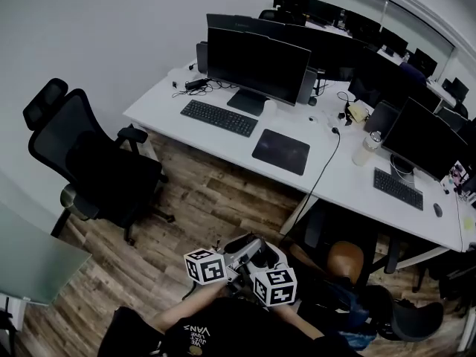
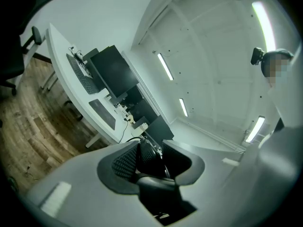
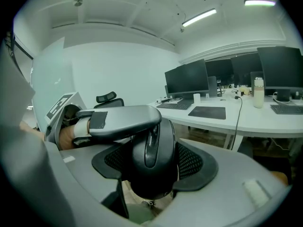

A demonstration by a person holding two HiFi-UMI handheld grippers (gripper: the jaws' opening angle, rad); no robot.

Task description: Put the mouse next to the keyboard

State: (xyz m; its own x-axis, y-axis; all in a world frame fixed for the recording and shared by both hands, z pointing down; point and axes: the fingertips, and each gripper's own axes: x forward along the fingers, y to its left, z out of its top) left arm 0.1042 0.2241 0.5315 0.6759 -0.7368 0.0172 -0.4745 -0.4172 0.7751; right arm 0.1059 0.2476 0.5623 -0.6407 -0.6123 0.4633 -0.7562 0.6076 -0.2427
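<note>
A rounded black computer mouse [image 3: 154,150] sits clamped between the narrowed jaws of the right gripper [image 3: 155,167]. The left gripper [image 2: 147,157] closes its jaws on the same mouse, low before the person and well apart from the flat black keyboard [image 1: 219,117] on the white bench [image 1: 349,184].

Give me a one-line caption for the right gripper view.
Right gripper clamps the mouse, left gripper reaching across it; keyboard on desk beyond.

Desk [image 1: 171,103] tally, by kind.
Two keyboards [image 1: 218,117], one mouse pad [image 1: 281,152], one bottle [image 1: 366,149], one mouse [image 3: 152,150] plus a second mouse [image 1: 437,210]; monitors [image 1: 256,65] too overlapped to count.
</note>
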